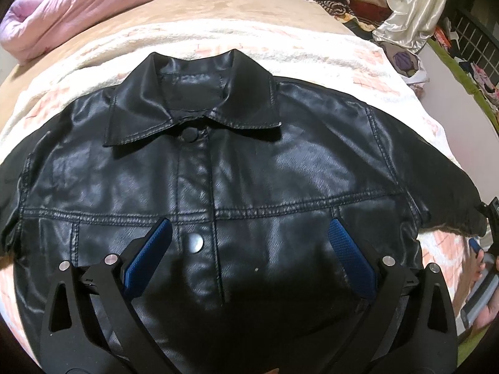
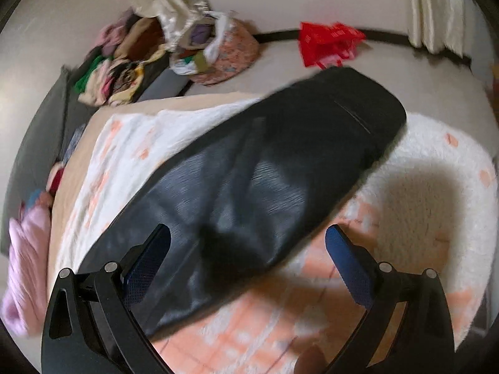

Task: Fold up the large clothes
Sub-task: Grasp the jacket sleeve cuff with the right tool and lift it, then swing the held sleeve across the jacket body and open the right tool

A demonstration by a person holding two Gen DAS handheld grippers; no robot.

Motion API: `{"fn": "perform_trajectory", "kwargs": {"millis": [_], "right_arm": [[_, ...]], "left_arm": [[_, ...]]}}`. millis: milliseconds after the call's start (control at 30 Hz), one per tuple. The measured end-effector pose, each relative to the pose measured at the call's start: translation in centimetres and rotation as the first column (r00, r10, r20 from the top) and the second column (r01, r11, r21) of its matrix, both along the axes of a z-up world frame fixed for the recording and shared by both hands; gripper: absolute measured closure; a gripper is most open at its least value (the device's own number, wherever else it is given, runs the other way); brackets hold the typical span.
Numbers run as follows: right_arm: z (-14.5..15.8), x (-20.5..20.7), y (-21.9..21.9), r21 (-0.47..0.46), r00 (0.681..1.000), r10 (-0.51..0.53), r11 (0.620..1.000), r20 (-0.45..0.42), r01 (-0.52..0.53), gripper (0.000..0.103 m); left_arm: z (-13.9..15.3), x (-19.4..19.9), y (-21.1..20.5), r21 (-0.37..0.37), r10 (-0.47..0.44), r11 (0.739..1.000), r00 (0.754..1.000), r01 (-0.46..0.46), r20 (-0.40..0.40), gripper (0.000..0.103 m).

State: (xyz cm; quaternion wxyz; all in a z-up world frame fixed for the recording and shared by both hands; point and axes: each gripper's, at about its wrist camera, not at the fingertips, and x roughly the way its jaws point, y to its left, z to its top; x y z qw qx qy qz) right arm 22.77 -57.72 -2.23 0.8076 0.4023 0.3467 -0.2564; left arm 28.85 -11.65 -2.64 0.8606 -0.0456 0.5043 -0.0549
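Left wrist view shows the black jacket [image 1: 218,162] spread front-up across the blanket [image 1: 249,43] on the bed for folding, left gripper [image 1: 248,249] above its chest and right gripper [image 2: 248,249] over a sleeve [image 2: 265,171], both jaws apart.

Both views close above jacket [image 1: 249,171], facing down.

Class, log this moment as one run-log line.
black jacket: flat, unfolded | left hand-held gripper: open above front | right hand-held gripper: open over sleeve

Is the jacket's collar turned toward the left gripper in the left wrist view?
No, the black jacket lies front up with its collar at the far end.
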Motion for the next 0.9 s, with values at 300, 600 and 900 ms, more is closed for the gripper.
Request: {"fn": "perform_trajectory", "kwargs": {"millis": [300, 600, 900], "right_arm": [[-1.4, 0.5, -3.8, 0.162, 0.975, -0.13, 0.982, 0.178, 0.102, 0.004], [3.2, 2.7, -3.1, 0.085, 0.929, 0.013, 0.995, 0.369, -0.048, 0.093], [14.9, 4.8, 6.0, -0.227, 0.792, 0.375, 0.926, 0.481, -0.3, 0.095]], "left_arm": [[0.3, 1.4, -1.1, -0.011, -0.003, 1.0, 1.0, 0.003, 0.009, 0.009], [1.8, 1.6, -0.5, -0.039, -0.001, 0.999, 1.0, 0.001, 0.017, 0.009], [4.5, 1.2, 2.6, -0.12, 0.023, 0.993, 0.999, -0.018, 0.036, 0.009]]}}
